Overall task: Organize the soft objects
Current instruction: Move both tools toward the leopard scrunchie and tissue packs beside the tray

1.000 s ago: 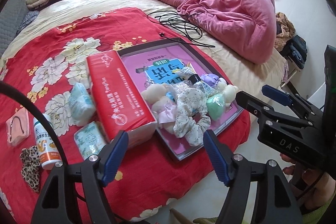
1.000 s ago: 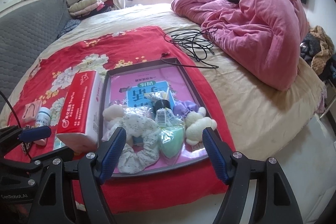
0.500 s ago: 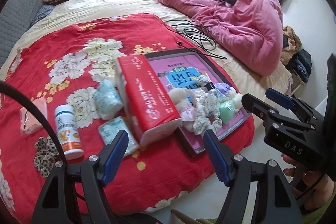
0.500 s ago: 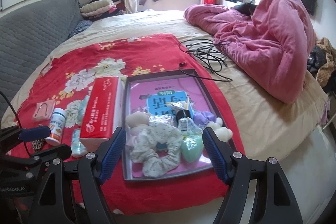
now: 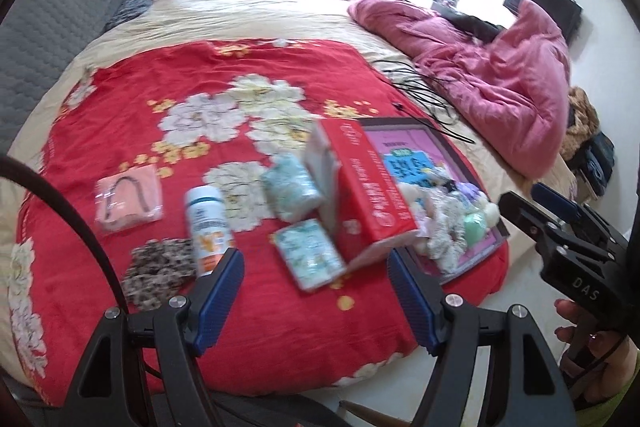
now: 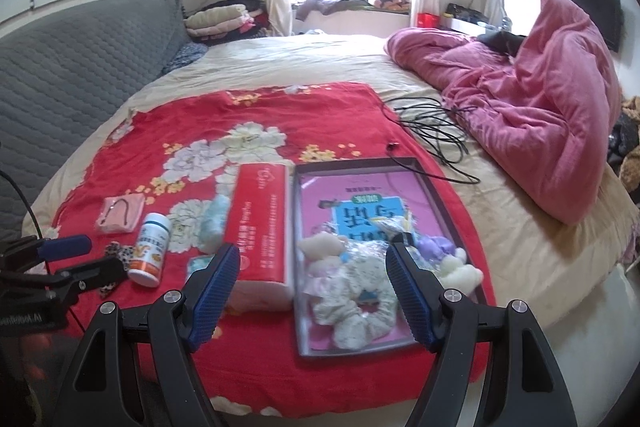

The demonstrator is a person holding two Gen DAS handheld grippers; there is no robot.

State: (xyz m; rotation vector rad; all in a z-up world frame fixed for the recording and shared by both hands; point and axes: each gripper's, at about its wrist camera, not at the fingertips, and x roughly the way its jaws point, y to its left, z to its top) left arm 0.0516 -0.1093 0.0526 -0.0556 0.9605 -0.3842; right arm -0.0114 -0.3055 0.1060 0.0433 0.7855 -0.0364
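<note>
Your left view blurs the tissue packs (image 5: pixel 310 258); the red tissue box (image 6: pixel 260 227) hides one in your right view.

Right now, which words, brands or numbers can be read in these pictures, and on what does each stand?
"DAS": on the right gripper body, seen from the left wrist.
"...Robot.AI", start cut off: on the left gripper body, seen from the right wrist.
Tissue pack: white print, too blurred to read.
Bottle: label too small to read.
Book in the tray: large characters upside down, blurred, not readable.

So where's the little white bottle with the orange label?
The bottle lies on the red blanket, between the leopard scrunchie and the red tissue pack.
</note>
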